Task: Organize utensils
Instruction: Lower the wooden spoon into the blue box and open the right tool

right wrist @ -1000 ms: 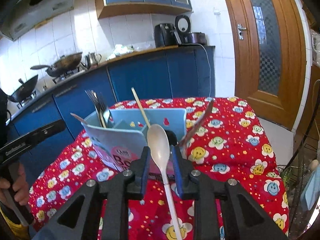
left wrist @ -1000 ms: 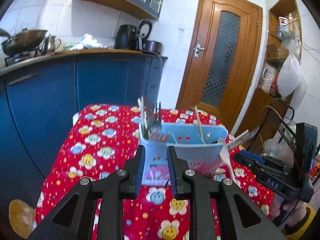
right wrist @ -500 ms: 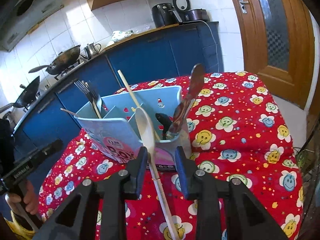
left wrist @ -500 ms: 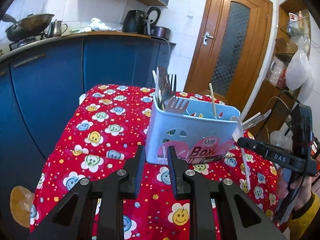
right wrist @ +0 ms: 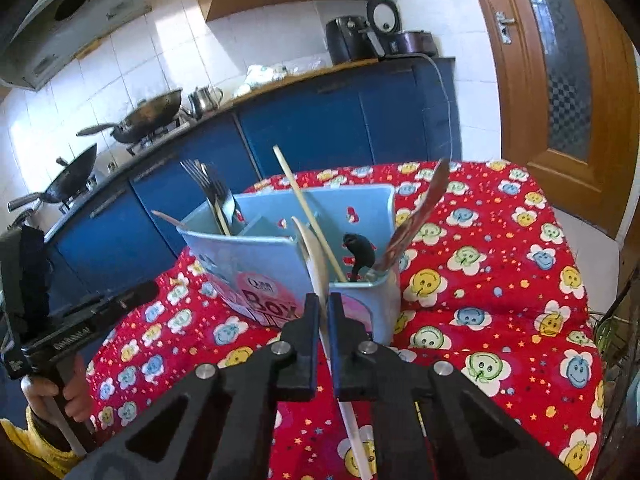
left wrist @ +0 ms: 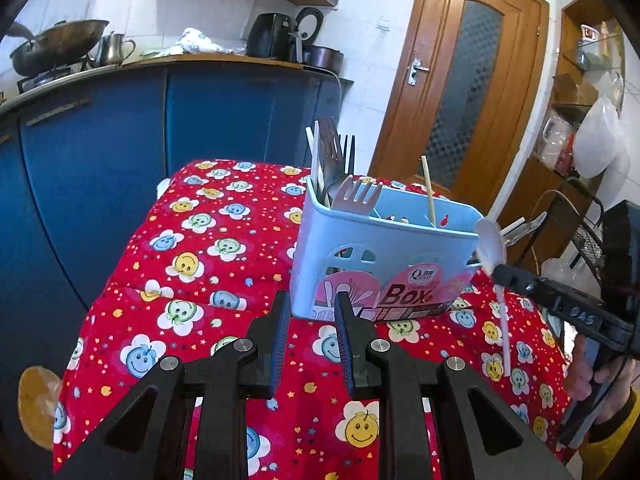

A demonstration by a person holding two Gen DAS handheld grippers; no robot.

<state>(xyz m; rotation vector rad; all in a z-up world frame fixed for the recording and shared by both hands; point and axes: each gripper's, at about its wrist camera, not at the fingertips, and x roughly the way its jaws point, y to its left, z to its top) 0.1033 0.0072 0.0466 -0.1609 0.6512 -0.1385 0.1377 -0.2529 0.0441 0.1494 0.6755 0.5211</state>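
Here, my right claw [right wrist: 324, 312] is clenched on the thin handle of a white plastic spoon [right wrist: 314, 256], gripping just below the bowl, with the handle trailing back toward me past 6 o'clock. The spoon's bowl stands edge-on just in front of the near wall of a light blue box [right wrist: 280, 248], which sits on a table under a red cloth [right wrist: 500, 280] printed with smiling flowers. The box has dividers: forks [right wrist: 208, 188] stand at its 10 o'clock end, a chopstick [right wrist: 308, 216] leans in the middle, and a metal utensil [right wrist: 416, 220] leans out at 2 o'clock beside something black that I cannot identify.

My left claw [left wrist: 308, 328] is released and holds nothing, hanging low just before the box's near corner, apart from it.

To finish well, I judge I should lift the spoon clear of the rim, tip it handle-down into a free compartment, and let go only once it rests inside. The box looks light, so bumping its wall could shove or tip it; the left claw could steady it.
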